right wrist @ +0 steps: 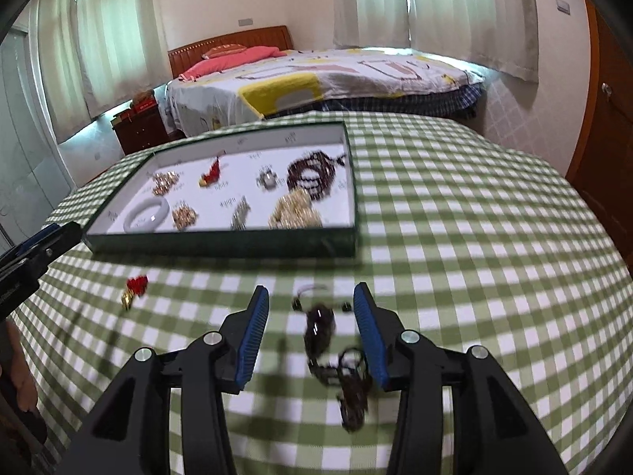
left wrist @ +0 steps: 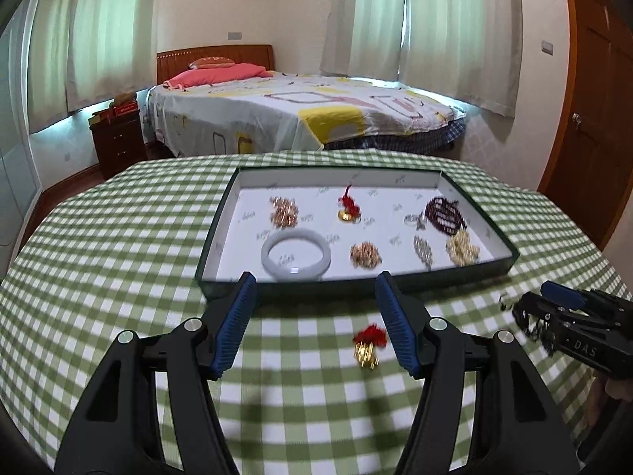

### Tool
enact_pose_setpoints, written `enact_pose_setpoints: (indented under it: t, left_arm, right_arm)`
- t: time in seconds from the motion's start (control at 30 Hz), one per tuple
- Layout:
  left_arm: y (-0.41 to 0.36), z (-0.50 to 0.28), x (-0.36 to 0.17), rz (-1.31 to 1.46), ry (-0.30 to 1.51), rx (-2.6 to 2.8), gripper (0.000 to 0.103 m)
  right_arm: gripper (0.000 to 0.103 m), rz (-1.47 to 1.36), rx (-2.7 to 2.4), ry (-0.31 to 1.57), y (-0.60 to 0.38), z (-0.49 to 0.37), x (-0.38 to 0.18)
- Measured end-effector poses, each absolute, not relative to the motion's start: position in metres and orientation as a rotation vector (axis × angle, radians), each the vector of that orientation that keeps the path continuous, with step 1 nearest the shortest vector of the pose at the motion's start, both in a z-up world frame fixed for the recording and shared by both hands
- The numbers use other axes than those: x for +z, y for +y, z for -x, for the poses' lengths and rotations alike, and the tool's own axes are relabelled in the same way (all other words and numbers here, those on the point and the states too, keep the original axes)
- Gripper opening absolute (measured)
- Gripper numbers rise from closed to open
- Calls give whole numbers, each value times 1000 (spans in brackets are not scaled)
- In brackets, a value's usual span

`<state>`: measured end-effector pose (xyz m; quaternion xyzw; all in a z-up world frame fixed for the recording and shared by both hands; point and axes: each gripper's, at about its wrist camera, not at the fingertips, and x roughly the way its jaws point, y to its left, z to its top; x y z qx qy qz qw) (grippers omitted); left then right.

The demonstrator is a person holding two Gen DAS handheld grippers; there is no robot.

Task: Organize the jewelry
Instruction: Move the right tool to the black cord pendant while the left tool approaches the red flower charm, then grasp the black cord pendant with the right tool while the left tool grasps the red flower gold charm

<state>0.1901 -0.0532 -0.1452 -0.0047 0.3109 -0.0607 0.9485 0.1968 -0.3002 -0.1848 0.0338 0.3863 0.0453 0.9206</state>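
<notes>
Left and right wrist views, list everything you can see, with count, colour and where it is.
Tray: one, dark green outside, white inside, on the table.
White bangle: one, tray's near left corner.
Gold bead clusters: about three, in the tray.
Red tassel charm: one, red and gold, tray's far middle.
Dark bead strand: one, maroon, tray's far right.
Silver pieces: two, tray's right half.
Loose tassel charm: one, red and gold, on the cloth before the tray.
Dark necklace: one, on the cloth.
Tablecloth: green and white check.
Bed, nightstand, curtains, door: behind.
Left gripper: open, above the loose charm.
Right gripper: open, astride the necklace.
</notes>
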Motion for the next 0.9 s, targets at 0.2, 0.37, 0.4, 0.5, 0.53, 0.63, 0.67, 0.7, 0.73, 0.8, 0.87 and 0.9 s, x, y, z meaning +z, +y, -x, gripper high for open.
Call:
enact_pose_setpoints:
  t: [0.2, 0.37, 0.4, 0.5, 0.53, 0.63, 0.67, 0.7, 0.73, 0.8, 0.87, 0.9]
  left_arm:
    - [-47, -180, -157, 19, 672, -110, 61]
    - [-45, -179, -160, 24, 679, -104, 61]
    - [-45, -179, -161, 24, 682, -106, 61]
    - [-46, -180, -162, 21, 689, -111, 61]
    - [-47, -180, -163, 20, 693, -113, 61]
    - [-50, -182, -165, 19, 701, -121, 61]
    - [-51, -182, -166, 18, 705, -124, 61]
    - [-51, -183, -167, 17, 707, -126, 61]
    - [-53, -184, -168, 17, 712, -129, 61]
    - [-54, -184, -169, 17, 719, -134, 61]
    - [-56, -185, -170, 16, 723, -137, 61]
    - [-56, -186, -170, 16, 727, -139, 61]
  right_arm:
    - [45, -73, 99, 811, -300, -190, -194]
    - [45, -71, 108, 812, -297, -194, -193]
    - [45, -70, 108, 815, -297, -195, -193]
    - [42, -69, 106, 828, -296, -198, -195]
    - [40, -67, 104, 836, -295, -200, -196]
    - [36, -69, 108, 863, -295, -203, -200]
    - [35, -69, 107, 871, -295, -204, -201]
    - [34, -69, 106, 878, -295, -205, -202]
    - [34, -71, 107, 888, -295, -206, -204]
    - [32, -69, 105, 897, -294, -207, -205]
    - [24, -60, 103, 899, -294, -208, -205]
    - [18, -59, 105, 900, -294, -209, -205]
